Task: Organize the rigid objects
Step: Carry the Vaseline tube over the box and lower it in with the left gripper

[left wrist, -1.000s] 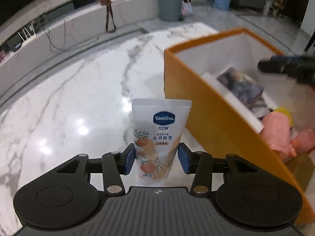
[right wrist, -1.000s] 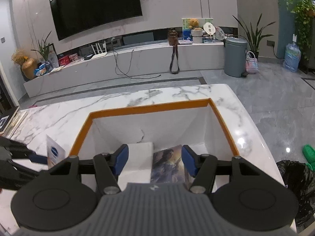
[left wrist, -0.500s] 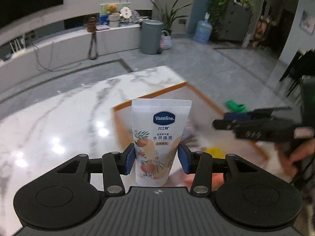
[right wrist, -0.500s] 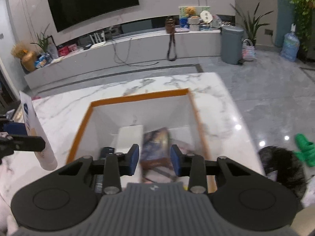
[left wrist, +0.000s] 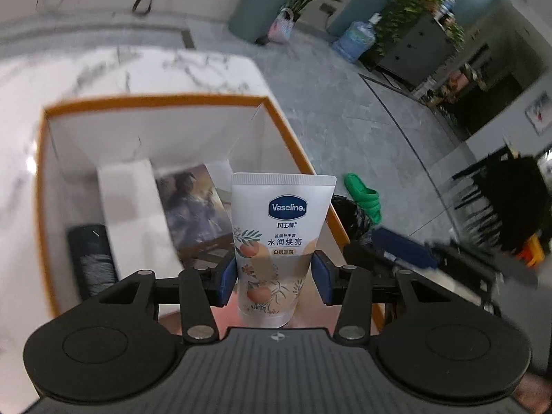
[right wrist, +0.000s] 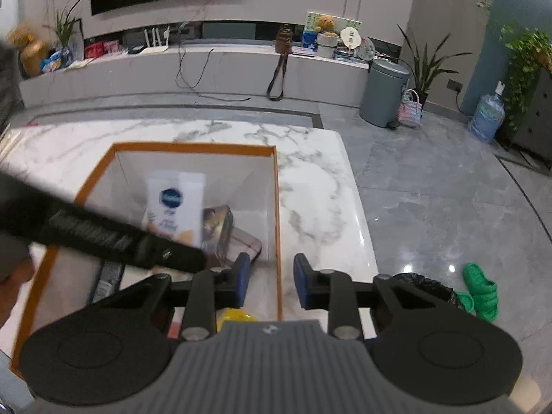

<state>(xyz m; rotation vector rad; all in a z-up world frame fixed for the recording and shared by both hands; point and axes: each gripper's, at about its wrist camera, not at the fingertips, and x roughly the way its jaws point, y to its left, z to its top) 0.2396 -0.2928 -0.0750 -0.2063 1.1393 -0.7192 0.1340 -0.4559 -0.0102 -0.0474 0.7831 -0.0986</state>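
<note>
My left gripper [left wrist: 274,277] is shut on a white Vaseline tube [left wrist: 283,214], held upright above the open orange-rimmed box [left wrist: 155,101]. From the right wrist view the tube [right wrist: 176,207] hangs over the box's inside [right wrist: 193,146], with the left gripper's arm a dark blur crossing the left side. My right gripper [right wrist: 269,283] hovers over the box's right wall, its jaws closing with nothing between them. Inside the box lie a white carton [left wrist: 131,214], a picture-covered box [left wrist: 193,207] and a black object [left wrist: 91,258].
The box stands on a white marble table [right wrist: 317,186] whose right edge drops to a grey floor. A black bag [right wrist: 424,286] and green slippers [right wrist: 481,291] lie on that floor. A yellow item [right wrist: 234,315] sits in the box's near corner.
The left gripper swung with the tube from beside the box to over its inside. The right gripper's jaws narrowed and it shifted right, toward the box's right wall.
</note>
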